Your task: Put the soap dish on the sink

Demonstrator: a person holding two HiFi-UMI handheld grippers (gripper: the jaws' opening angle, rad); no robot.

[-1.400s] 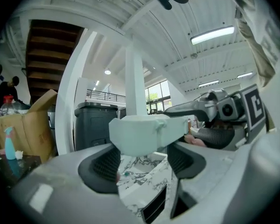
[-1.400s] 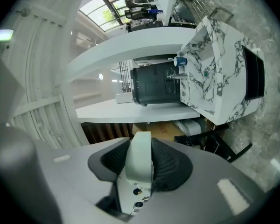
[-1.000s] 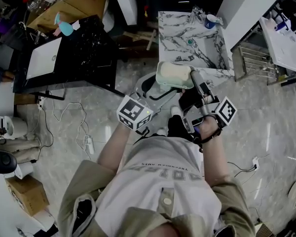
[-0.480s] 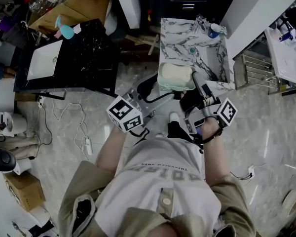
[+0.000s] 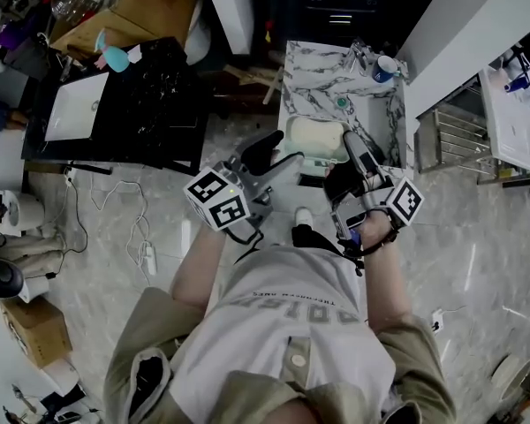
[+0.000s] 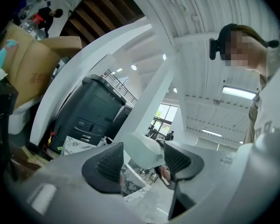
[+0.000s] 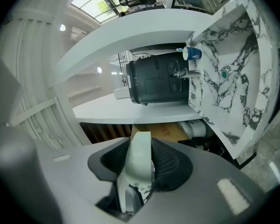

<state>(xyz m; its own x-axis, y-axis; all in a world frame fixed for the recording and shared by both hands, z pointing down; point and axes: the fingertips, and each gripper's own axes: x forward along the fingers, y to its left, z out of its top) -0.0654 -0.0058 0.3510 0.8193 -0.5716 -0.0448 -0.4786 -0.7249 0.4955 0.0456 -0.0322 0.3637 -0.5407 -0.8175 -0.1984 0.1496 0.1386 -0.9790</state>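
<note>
Two grippers part: the left gripper [image 5: 267,148] has drawn off left of the pale soap dish [image 5: 316,138], jaws spread, just narrowing on nothing. The right gripper [image 5: 353,148] alone pinches the dish's rim, now above the near edge of the marble sink [image 5: 311,76]; only the set-down seems left.
</note>
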